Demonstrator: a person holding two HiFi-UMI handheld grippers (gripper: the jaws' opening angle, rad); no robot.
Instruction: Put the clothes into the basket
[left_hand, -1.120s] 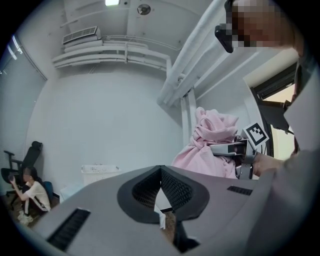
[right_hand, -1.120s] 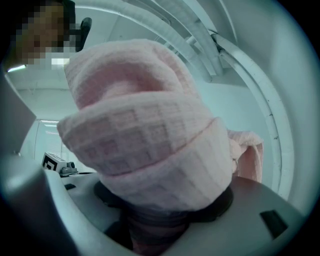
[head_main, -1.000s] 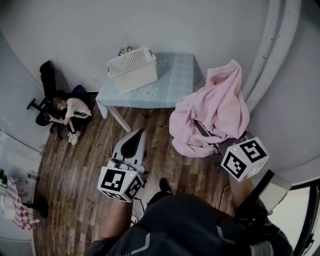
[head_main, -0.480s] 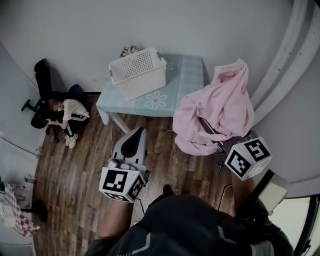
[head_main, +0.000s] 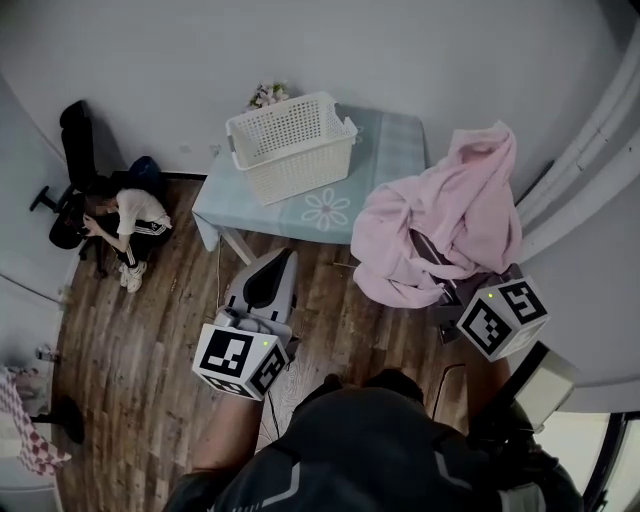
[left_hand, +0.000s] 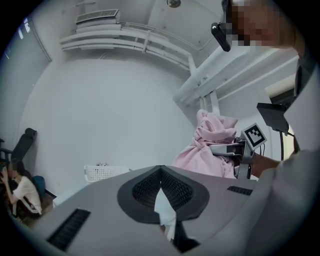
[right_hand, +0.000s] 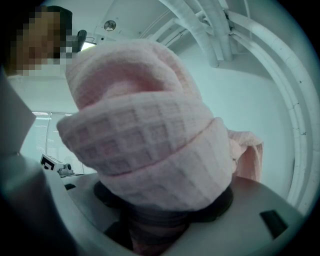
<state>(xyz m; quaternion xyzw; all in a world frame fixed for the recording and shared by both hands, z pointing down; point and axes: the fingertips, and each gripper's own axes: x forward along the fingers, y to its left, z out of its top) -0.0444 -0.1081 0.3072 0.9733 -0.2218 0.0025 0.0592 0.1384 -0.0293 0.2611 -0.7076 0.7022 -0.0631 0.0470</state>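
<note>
A white slatted basket (head_main: 290, 145) stands on a pale blue table (head_main: 385, 150); it also shows small in the left gripper view (left_hand: 102, 173). My right gripper (head_main: 420, 246) is shut on a big pink waffle-knit garment (head_main: 445, 225), carried in the air to the right of the table. The cloth (right_hand: 150, 145) fills the right gripper view and hides the jaws' tips. My left gripper (head_main: 282, 258) hovers over the wooden floor in front of the table with its jaws together and nothing held (left_hand: 160, 170). From there the pink garment (left_hand: 210, 150) shows at the right.
A person (head_main: 128, 215) sits on the floor at the left, beside a black office chair (head_main: 68, 165). A small bunch of flowers (head_main: 268, 95) stands behind the basket. White mouldings (head_main: 590, 130) run along the wall at the right.
The table and basket have drawn nearer and shifted right in the head view. Both grippers have travelled towards the table, the pink garment still in the right one.
</note>
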